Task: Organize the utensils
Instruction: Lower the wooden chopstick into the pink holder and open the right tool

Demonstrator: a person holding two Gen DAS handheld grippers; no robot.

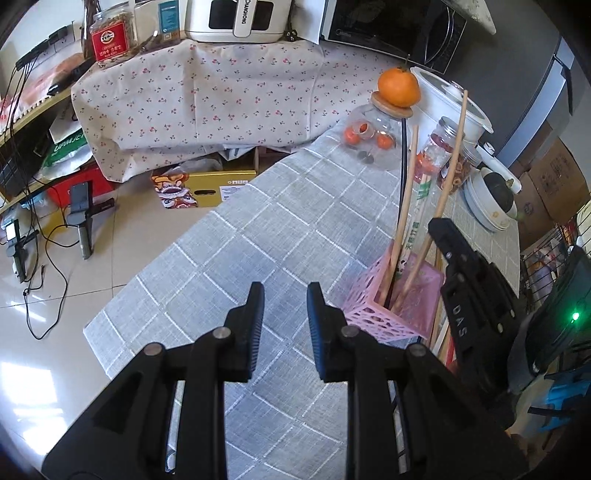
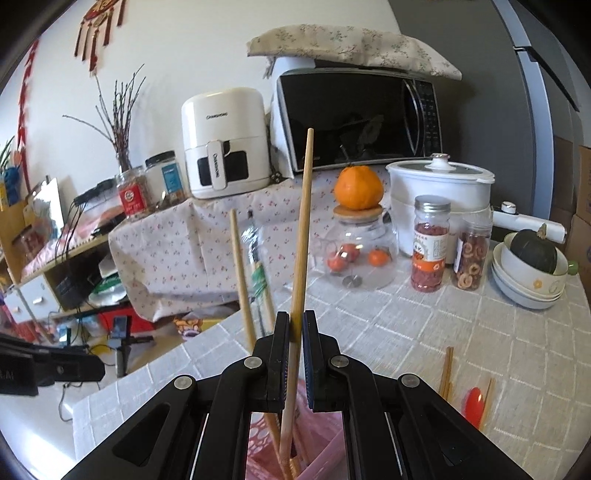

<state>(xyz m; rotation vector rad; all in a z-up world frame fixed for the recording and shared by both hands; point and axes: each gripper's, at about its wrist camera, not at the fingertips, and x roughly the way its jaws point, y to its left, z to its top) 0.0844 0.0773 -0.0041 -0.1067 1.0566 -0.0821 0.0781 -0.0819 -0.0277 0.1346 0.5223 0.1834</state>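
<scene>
The right gripper (image 2: 295,325) is clenching 1 bamboo chopstick (image 2: 301,229), its tip inside the pink holder (image 1: 391,306) at 4 o'clock; releasing tilted could tip it. The left gripper (image 1: 285,295) is idling released.

Home kitchen/dining corner, lived-in. Evidence: microwave (image 2: 358,118), white air fryer (image 2: 225,147) and food jars (image 2: 133,194) on a floral-cloth sideboard, rice cooker (image 2: 439,184), stacked bowls (image 2: 532,284) and a glass jar topped with an orange (image 2: 357,186) on a checked tablecloth (image 1: 258,236). Red hanging decorations (image 2: 98,22) on the wall, boxes and cables on the tiled floor (image 1: 122,258).
</scene>
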